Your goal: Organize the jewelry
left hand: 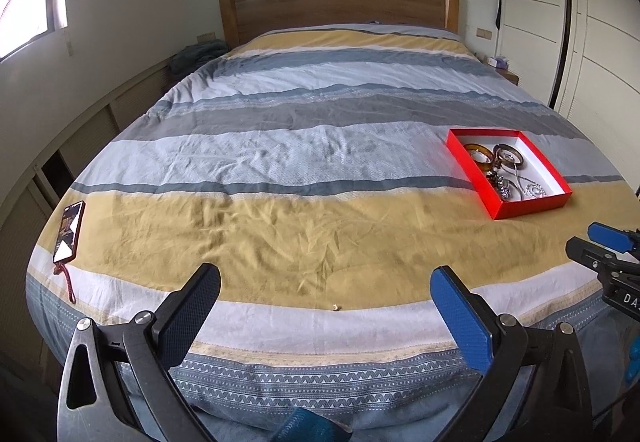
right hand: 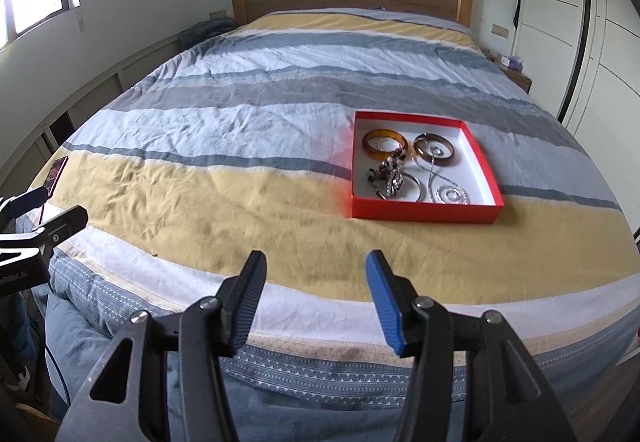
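A red box (right hand: 424,212) of jewelry, holding an amber bangle (right hand: 385,144), a brown bangle (right hand: 434,150) and tangled silver pieces, lies on the bed (right hand: 240,178) toward its right edge. The right tongs (right hand: 316,294) and left tongs (left hand: 324,306) hang open and empty over the foot edge. A phone (left hand: 69,232) lies near the left edge.

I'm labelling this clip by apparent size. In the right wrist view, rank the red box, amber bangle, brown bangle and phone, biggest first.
1. red box
2. amber bangle and brown bangle: alike, no ranking
3. phone: smallest here, though distorted at the picture's edge, so unsure
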Demonstrator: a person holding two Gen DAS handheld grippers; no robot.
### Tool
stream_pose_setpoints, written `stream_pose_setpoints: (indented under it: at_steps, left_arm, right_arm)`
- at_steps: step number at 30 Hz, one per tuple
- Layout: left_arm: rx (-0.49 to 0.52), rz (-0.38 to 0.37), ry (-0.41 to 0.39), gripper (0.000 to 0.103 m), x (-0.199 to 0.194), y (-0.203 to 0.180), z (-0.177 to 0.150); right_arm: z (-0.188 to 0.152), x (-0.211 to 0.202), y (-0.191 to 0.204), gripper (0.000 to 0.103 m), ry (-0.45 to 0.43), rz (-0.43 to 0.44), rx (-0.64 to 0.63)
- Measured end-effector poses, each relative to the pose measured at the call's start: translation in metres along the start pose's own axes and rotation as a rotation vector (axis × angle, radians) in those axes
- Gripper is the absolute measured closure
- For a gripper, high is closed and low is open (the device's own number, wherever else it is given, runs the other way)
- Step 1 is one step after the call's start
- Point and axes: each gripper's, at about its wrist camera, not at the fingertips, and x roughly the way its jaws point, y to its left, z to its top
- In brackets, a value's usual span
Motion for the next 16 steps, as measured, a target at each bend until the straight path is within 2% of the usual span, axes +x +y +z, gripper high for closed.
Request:
stream_pose_setpoints:
  at_steps: [16]
  left_arm:
    - [-0.006, -0.014, 0.011, 0.000, 0.006, 0.000, -0.003]
  right_arm:
    - [-0.005, 0.012, -0.003, 0.052, 0.039, -0.015, 0.008]
